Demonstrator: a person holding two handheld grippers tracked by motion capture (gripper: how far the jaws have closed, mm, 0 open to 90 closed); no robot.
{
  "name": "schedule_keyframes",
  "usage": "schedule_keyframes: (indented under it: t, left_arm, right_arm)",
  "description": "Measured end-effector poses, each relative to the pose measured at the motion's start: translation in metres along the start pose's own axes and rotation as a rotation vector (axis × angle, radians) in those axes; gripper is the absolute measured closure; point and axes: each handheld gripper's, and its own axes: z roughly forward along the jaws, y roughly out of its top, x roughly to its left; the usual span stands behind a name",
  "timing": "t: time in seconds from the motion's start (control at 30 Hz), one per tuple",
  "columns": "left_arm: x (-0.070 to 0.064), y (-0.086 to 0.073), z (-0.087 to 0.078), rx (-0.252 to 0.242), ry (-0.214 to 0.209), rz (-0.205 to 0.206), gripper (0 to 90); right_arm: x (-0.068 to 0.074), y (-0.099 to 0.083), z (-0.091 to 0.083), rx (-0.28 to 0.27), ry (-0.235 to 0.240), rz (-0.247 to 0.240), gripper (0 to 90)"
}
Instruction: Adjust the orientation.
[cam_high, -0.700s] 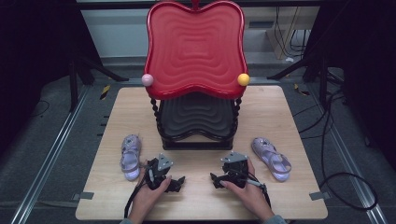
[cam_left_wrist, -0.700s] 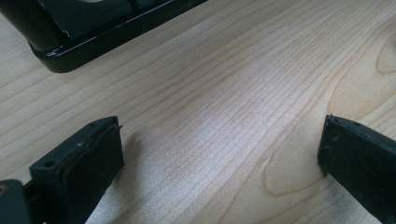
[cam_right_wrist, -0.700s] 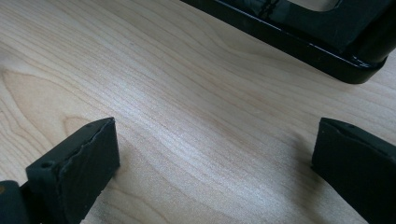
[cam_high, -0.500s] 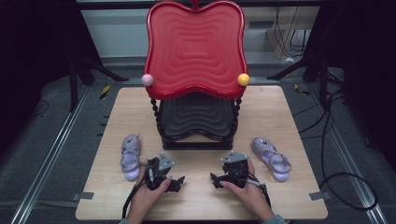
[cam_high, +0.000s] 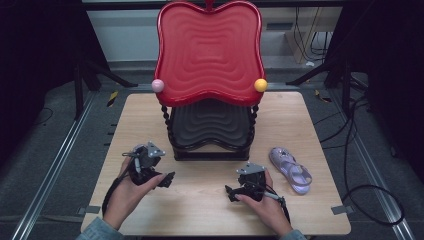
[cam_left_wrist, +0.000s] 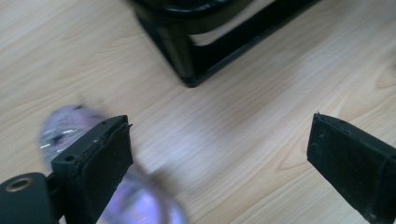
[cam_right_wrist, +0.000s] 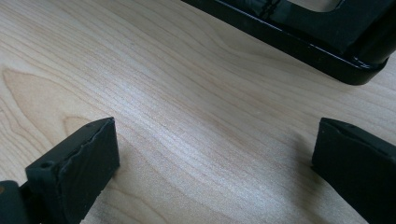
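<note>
Since the earlier frames, the left gripper (cam_high: 166, 179) has been carried up and leftward over the spot where the left sandal lay, while the right gripper (cam_high: 231, 191) has been kept near the table's near edge. At the left, the left gripper is held in the left hand (cam_high: 131, 192) with its jaws spread wide apart and nothing between them; in the left gripper view a blurred lilac sandal (cam_left_wrist: 74, 140) is seen under and beside the left jaw (contact cannot be judged). At the centre, a red-topped two-tier stand (cam_high: 210, 55) is set on the wooden table (cam_high: 200, 210). Further right, the right gripper is held in the right hand (cam_high: 265, 205), jaws likewise released and parted over bare wood. A second lilac sandal (cam_high: 291, 170) is laid just right of it.
</note>
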Motion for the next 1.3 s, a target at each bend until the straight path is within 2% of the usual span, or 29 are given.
schedule_keyframes:
  t: [0.03,0.07,0.13,0.2,0.23,0.27,0.3,0.33,0.37,0.47,0.5,0.6,0.7,0.83,0.97,1.1,1.23,1.3]
  left_arm:
    - [0.01,-0.001,-0.006,0.012,0.005,-0.031,8.4]
    - [0.01,-0.001,-0.006,0.012,0.005,-0.031,10.0]
    - [0.022,-0.003,-0.01,0.028,0.004,-0.065,10.9]
    - [0.034,-0.008,-0.014,0.033,0.022,-0.094,13.4]
    - [0.048,-0.012,-0.017,0.044,0.022,-0.132,15.7]
    - [0.048,-0.012,-0.017,0.044,0.022,-0.132,17.7]
    - [0.054,-0.015,-0.017,0.049,0.025,-0.149,17.7]
    - [0.059,-0.017,-0.017,0.056,0.033,-0.16,21.3]
    - [0.064,-0.02,-0.017,0.064,0.042,-0.165,21.3]
    - [0.073,-0.027,-0.015,0.091,0.058,-0.171,29.0]
    - [0.079,-0.033,-0.011,0.105,0.061,-0.196,33.5]
    - [0.084,-0.041,-0.007,0.126,0.064,-0.212,38.4]
    - [0.089,-0.052,-0.001,0.154,0.037,-0.248,40.7]
    - [0.094,-0.061,0.008,0.189,0.013,-0.277,40.9]
    - [0.093,-0.066,0.015,0.22,0.005,-0.287,38.8]
    - [0.094,-0.069,0.019,0.227,-0.032,-0.293,50.5]
    - [0.099,-0.069,0.021,0.236,-0.071,-0.274,70.3]
    - [0.1,-0.069,0.021,0.239,-0.069,-0.267,73.2]
  right_arm:
    - [0.0,0.0,0.0,0.0,0.0,0.0,1.0]
    - [0.0,0.0,0.0,0.0,0.0,0.0,1.0]
    - [0.0,0.0,0.0,0.0,0.0,0.0,1.0]
    - [0.0,0.0,0.0,0.0,0.0,0.0,1.0]
    - [0.0,0.0,0.0,0.0,0.0,0.001,1.0]
    - [0.0,0.0,0.0,0.0,0.0,0.001,1.0]
    - [0.0,0.0,0.0,0.0,0.0,0.001,1.0]
    - [0.0,0.0,0.0,0.0,0.0,0.001,0.9]
    - [0.0,0.0,0.0,0.0,0.0,0.001,0.9]
    - [0.0,0.0,0.0,0.0,0.0,0.0,1.0]
    - [0.0,0.0,0.0,0.0,0.001,0.001,1.0]
    - [0.0,0.0,0.0,-0.001,0.0,0.0,1.0]
    - [0.0,0.0,0.0,-0.001,0.001,0.001,1.0]
    - [0.0,0.0,0.0,0.0,0.0,0.001,1.0]
    - [0.0,0.0,0.0,-0.001,0.003,-0.001,1.0]
    - [0.0,0.0,0.0,-0.001,0.003,-0.001,1.0]
    - [0.0,0.0,0.0,-0.001,0.003,-0.002,1.0]
    - [0.0,0.0,0.0,0.0,0.003,-0.002,1.0]
